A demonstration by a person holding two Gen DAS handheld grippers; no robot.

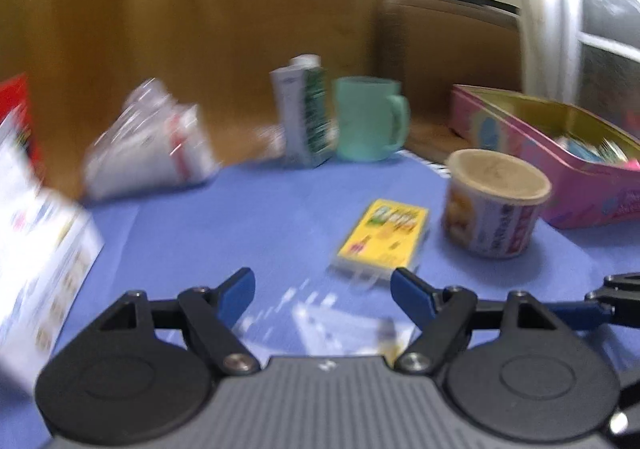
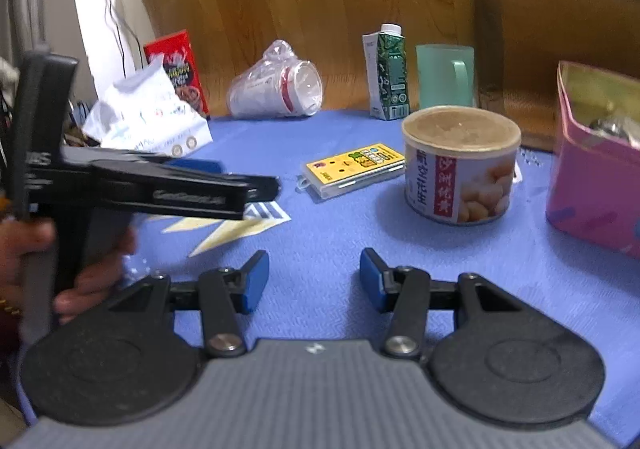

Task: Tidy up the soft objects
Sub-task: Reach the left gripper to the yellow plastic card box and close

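A white soft tissue pack [image 2: 150, 115] lies at the table's far left; it shows blurred at the left edge of the left wrist view [image 1: 40, 253]. A bagged stack of plastic cups [image 2: 276, 91] lies on its side at the back, also in the left wrist view [image 1: 150, 143]. My left gripper [image 1: 322, 295] is open and empty above the blue cloth, short of a yellow card box [image 1: 384, 235]. My right gripper [image 2: 314, 281] is open and empty over the cloth. The left gripper's body [image 2: 132, 185] crosses the left of the right wrist view.
A round can [image 2: 460, 163] stands right of the yellow card box [image 2: 354, 169]. A pink tin [image 2: 596, 173] with items is at far right. A green-white carton [image 2: 386, 73], a teal mug [image 2: 444, 77] and a red box [image 2: 178, 65] stand along the back edge.
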